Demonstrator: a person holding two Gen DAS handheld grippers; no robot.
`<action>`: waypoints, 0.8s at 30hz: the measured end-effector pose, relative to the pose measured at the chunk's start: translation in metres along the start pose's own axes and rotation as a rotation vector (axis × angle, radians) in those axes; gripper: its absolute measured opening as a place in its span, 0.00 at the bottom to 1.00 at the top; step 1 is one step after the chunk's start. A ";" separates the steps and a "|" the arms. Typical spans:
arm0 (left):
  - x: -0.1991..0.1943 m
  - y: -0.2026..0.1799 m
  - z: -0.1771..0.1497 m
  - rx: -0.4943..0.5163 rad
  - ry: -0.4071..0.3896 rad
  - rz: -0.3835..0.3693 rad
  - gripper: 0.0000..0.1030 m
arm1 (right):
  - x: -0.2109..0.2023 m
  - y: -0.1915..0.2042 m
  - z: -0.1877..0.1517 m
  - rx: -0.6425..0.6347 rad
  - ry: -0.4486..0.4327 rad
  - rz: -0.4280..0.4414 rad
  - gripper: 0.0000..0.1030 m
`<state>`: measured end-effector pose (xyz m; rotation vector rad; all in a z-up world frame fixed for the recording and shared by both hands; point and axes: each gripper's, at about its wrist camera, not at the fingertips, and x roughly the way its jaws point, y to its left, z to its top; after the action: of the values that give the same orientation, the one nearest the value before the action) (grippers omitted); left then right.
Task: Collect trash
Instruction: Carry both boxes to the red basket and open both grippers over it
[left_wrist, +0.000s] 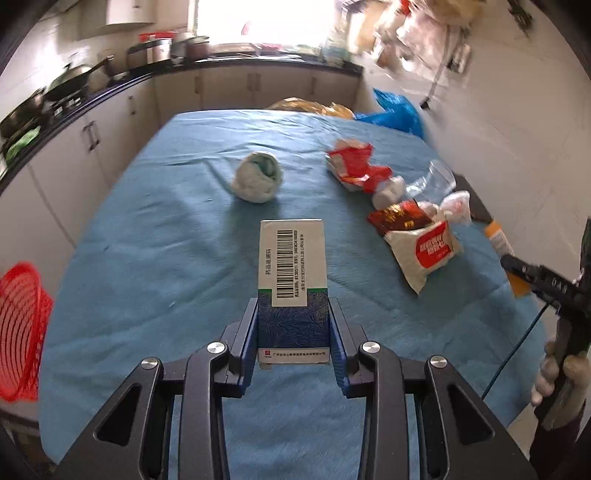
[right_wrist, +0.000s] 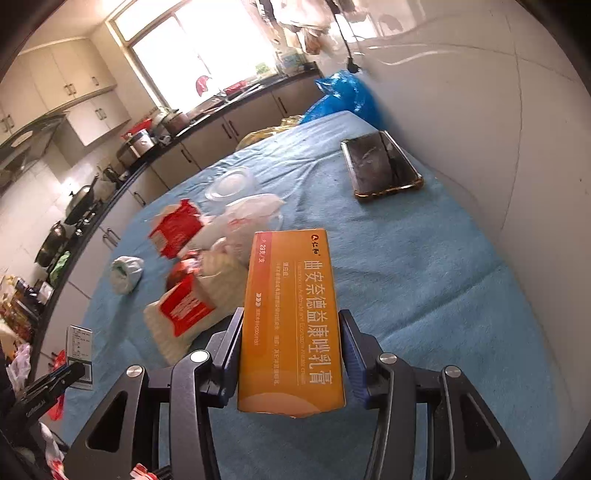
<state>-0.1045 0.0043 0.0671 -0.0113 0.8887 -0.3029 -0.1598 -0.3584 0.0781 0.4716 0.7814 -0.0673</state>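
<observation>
My left gripper (left_wrist: 293, 314) is shut on a blue and white medicine box (left_wrist: 292, 280) with a barcode, held above the blue cloth. My right gripper (right_wrist: 291, 325) is shut on an orange cream box (right_wrist: 291, 317), also lifted off the table. That orange box (left_wrist: 498, 240) and the right gripper (left_wrist: 517, 264) appear at the right edge of the left wrist view, with a gloved hand below. Loose trash lies on the cloth: a crumpled white-green wad (left_wrist: 256, 177), red-white wrappers (left_wrist: 354, 166), a white bag with a red label (left_wrist: 424, 251) and white tissue (right_wrist: 251, 214).
The table wears a blue cloth (left_wrist: 166, 258). A phone in an amber case (right_wrist: 380, 166) lies near the wall. A clear plastic lid (right_wrist: 229, 184) sits farther back. A red basket (left_wrist: 20, 328) stands left of the table. Kitchen counters (left_wrist: 74, 107) run along the left and back.
</observation>
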 end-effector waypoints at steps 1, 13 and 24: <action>-0.006 0.006 -0.003 -0.027 -0.009 0.003 0.32 | -0.003 0.005 -0.002 -0.009 -0.002 0.013 0.50; -0.064 0.072 -0.027 -0.186 -0.122 0.165 0.32 | 0.004 0.075 -0.028 -0.132 0.043 0.168 0.50; -0.107 0.144 -0.042 -0.311 -0.201 0.301 0.32 | 0.016 0.155 -0.044 -0.259 0.092 0.261 0.50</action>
<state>-0.1630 0.1752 0.1022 -0.1912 0.7177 0.1179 -0.1419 -0.1991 0.0994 0.3282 0.8002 0.2970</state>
